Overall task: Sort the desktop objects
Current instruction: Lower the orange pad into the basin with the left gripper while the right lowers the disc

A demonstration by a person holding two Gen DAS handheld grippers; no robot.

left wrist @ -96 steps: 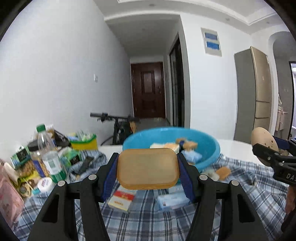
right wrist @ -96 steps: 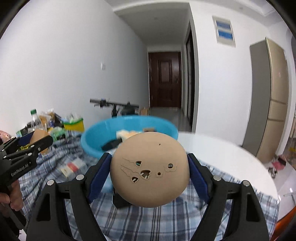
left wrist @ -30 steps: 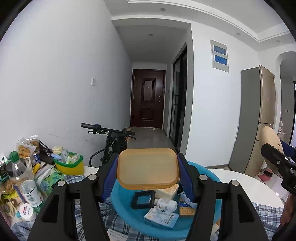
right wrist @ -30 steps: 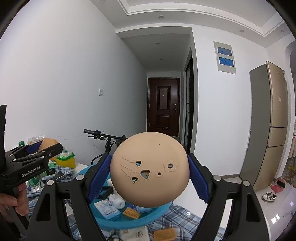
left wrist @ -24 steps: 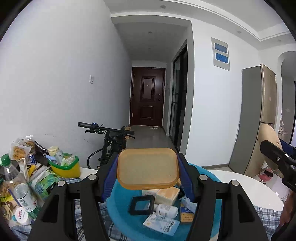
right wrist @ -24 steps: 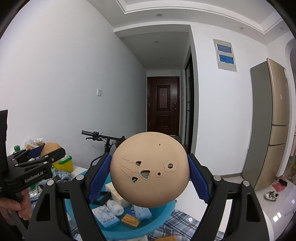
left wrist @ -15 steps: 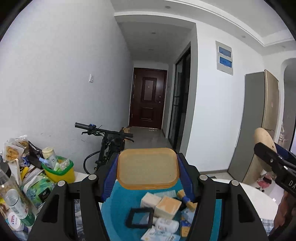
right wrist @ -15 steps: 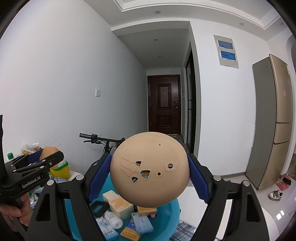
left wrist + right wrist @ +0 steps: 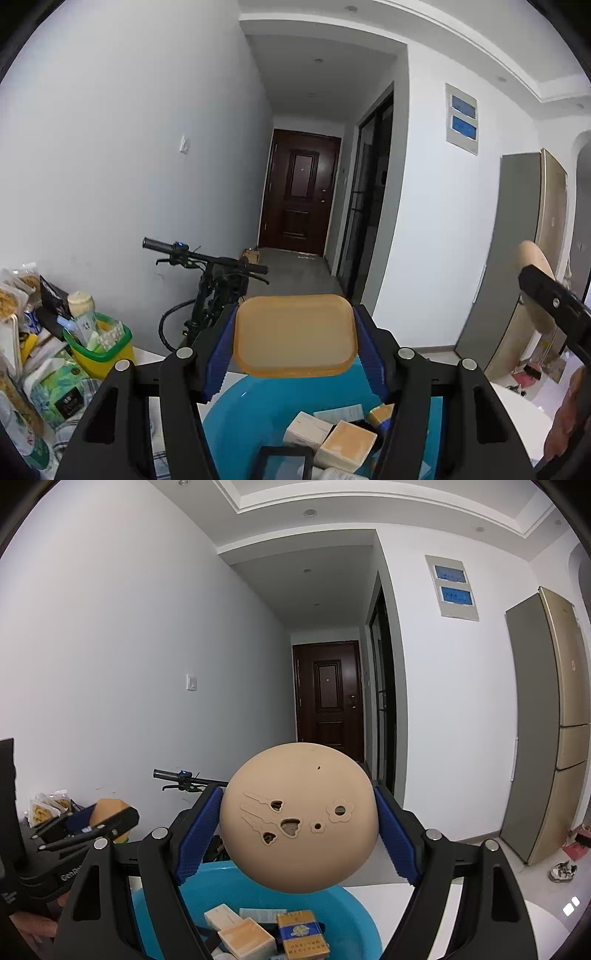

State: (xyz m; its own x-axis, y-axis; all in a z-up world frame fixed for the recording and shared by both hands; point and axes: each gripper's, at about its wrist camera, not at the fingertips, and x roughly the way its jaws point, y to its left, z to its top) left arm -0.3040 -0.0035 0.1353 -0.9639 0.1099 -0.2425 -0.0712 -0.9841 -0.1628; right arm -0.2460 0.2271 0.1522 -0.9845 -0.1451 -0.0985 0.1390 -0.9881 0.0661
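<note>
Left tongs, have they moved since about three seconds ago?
Yes. The left tongs have come up and forward: the blue basin that lay ahead beyond the checked cloth now sits directly below, and the hallway door looks larger.

The left tongs (image 9: pixel 295 341) clamp an orange rounded lid (image 9: pixel 294 334) above a blue basin (image 9: pixel 251 417) of small boxes (image 9: pixel 347 445). A green-rimmed bin (image 9: pixel 101 350) stands at left, a bicycle (image 9: pixel 210 280) behind.

blue basin (image 9: pixel 258 406) cut off at btm edge | small boxes (image 9: pixel 236 934) partly hidden | box labels unreadable
</note>
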